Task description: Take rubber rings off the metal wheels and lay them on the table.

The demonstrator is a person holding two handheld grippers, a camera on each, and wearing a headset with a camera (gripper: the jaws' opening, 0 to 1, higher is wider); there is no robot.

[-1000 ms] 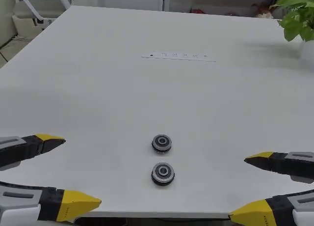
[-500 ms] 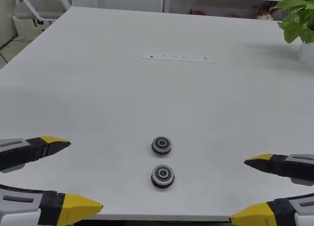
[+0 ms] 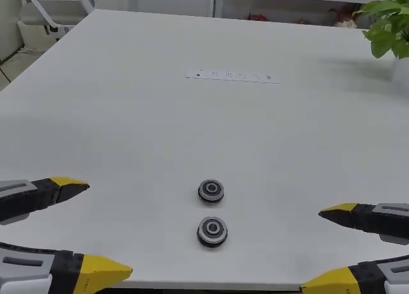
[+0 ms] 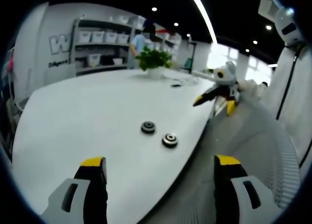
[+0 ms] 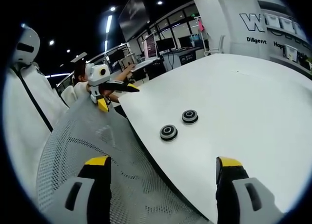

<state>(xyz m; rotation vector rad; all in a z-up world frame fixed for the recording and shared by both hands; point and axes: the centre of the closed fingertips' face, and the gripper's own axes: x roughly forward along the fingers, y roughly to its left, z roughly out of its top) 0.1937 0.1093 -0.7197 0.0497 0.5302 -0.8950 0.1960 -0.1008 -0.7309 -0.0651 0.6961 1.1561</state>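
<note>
Two small metal wheels with dark rubber rings lie flat near the table's front edge: the far wheel (image 3: 211, 191) (image 4: 147, 127) (image 5: 190, 117) and the near wheel (image 3: 211, 232) (image 4: 169, 140) (image 5: 168, 132). My left gripper (image 3: 108, 227) (image 4: 160, 163) is held open to the left of the wheels, level with them, with nothing between its yellow-tipped jaws. My right gripper (image 3: 311, 249) (image 5: 163, 161) is open and empty on the wheels' right. Each gripper faces the other across the wheels, without touching them.
The white table (image 3: 192, 128) stretches far back, with a flush socket strip (image 3: 233, 75) in its middle. A green plant (image 3: 386, 25) stands at the back right and a chair (image 3: 57, 0) at the back left. A mesh chair back (image 5: 87, 136) sits under the front edge.
</note>
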